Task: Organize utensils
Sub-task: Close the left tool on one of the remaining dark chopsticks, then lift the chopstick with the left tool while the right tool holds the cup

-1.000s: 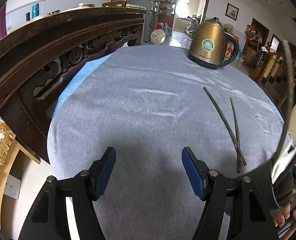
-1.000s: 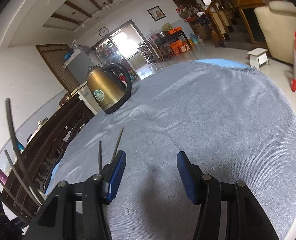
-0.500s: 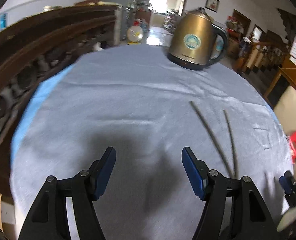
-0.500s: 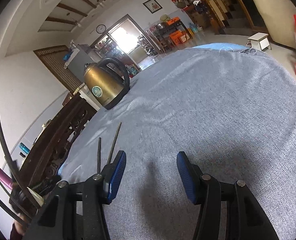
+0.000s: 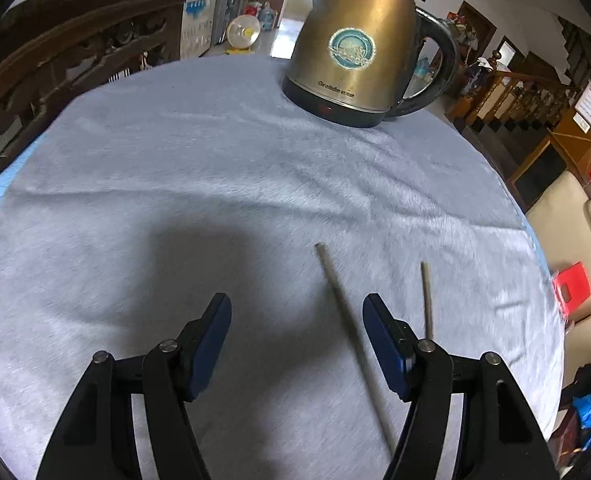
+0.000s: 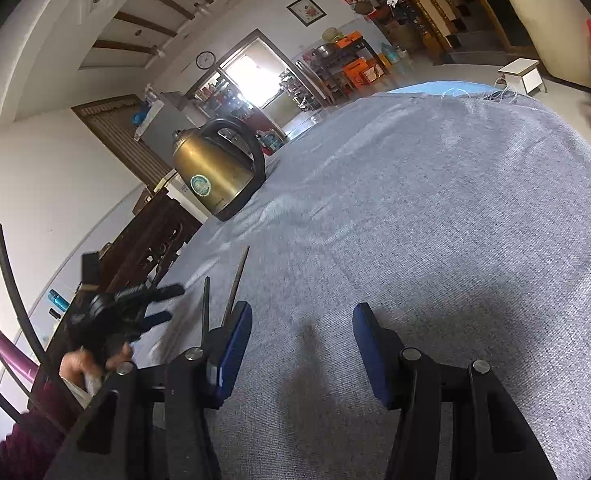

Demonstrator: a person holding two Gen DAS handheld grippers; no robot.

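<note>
two chopsticks are lying loose on the grey cloth of the desk, splayed apart, tips pointing toward the brass kettle at the far edge. the left chopstick is being framed just inside the right jaw of the left gripper; the right chopstick is lying just outside that jaw. the left gripper's jaws are being held wide open, nothing between the pads, above the cloth.

the right gripper is also being held wide open and empty over bare cloth. in its view both sticks, left chopstick and right chopstick, are seen just beyond its left jaw, with the left gripper blurred further left.

step in hand, as judged: approach for pickup of the first chopstick; nothing is being gripped yet. no holder or tray is being shown, so the destination cannot be told.

next move, as judged: the left gripper is needing to be shifted slightly right and lowered so the jaws straddle the left chopstick across its shaft, then closed. thin stick on soft cloth, so the pads are needing to be brought nearly to the cloth or the stick is likely being rolled away.
</note>
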